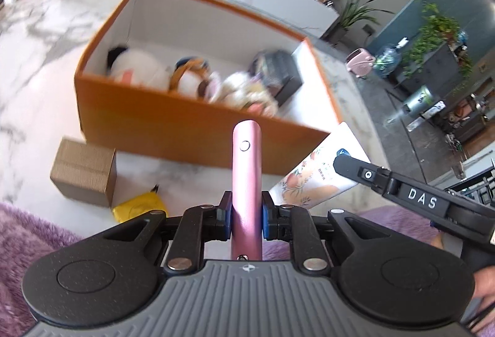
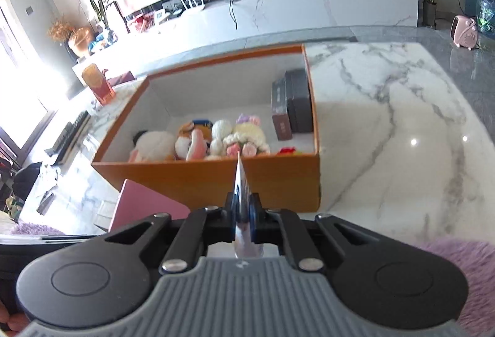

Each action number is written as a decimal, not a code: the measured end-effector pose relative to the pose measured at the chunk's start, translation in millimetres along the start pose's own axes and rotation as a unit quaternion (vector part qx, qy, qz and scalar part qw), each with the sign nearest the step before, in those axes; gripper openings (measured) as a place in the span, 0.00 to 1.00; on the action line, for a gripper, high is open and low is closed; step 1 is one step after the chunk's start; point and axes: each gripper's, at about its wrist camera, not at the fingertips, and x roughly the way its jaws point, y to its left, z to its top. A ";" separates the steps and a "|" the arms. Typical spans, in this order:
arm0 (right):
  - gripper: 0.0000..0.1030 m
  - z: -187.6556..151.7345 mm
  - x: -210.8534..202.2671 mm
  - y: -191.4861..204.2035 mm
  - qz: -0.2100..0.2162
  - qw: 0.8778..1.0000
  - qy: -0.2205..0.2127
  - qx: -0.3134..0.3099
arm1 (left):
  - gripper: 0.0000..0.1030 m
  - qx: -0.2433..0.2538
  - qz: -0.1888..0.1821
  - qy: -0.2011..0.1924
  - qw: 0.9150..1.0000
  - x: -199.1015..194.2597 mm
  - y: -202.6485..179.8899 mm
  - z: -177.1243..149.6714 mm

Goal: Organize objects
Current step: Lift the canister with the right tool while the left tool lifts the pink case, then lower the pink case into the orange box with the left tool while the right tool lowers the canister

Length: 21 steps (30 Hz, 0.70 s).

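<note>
A: The left gripper (image 1: 246,221) pinches a slim pink metal bar (image 1: 246,170), its blue pads pressed against both sides. The bar juts forward toward an open orange box (image 1: 173,133) on a white marble table (image 1: 40,37).

B: The right gripper (image 2: 243,218) clamps a thin flat packet (image 2: 240,182), seen edge-on between nearly closed fingers. From the left wrist view the same packet (image 1: 312,179) shows a floral print, held just beside the box's near corner.

A: Inside the box lie several plush toys (image 2: 198,142) in a row along the near wall, and a dark rectangular case (image 2: 292,105) against the right wall.

B: Outside it, a small brown cardboard box (image 1: 83,174) and a yellow packet (image 1: 139,208) sit on the table near the front wall, left of the pink bar.

A: A purple fluffy cover (image 2: 464,275) fringes the table's near edge, and a red-and-gold carton (image 2: 97,85) stands upright beyond the box's far left corner.
</note>
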 end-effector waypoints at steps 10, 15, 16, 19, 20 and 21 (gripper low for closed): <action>0.08 59.1 -50.0 -26.3 0.019 0.997 -0.071 0.024 | 0.20 0.025 -0.024 -0.030 0.999 -19.5 -21.2 50.9; 0.08 92.0 -33.0 -23.6 0.008 0.996 -0.092 -0.001 | 0.20 0.037 -0.018 -0.043 0.998 -10.8 -25.8 83.0; 0.08 98.4 -25.9 -21.4 0.002 0.996 -0.093 -0.010 | 0.20 0.039 -0.016 -0.043 0.998 -7.3 -25.8 89.3; 0.07 112.2 1.2 -17.5 -0.012 0.995 -0.089 -0.039 | 0.20 0.041 -0.011 -0.042 0.998 6.2 -22.8 106.0; 0.07 115.0 10.9 -16.3 -0.017 0.995 -0.086 -0.051 | 0.20 0.041 -0.010 -0.041 0.998 10.9 -21.9 110.8; 0.07 116.9 19.7 -15.1 -0.023 0.994 -0.082 -0.063 | 0.20 0.041 -0.010 -0.040 0.998 16.0 -20.2 115.3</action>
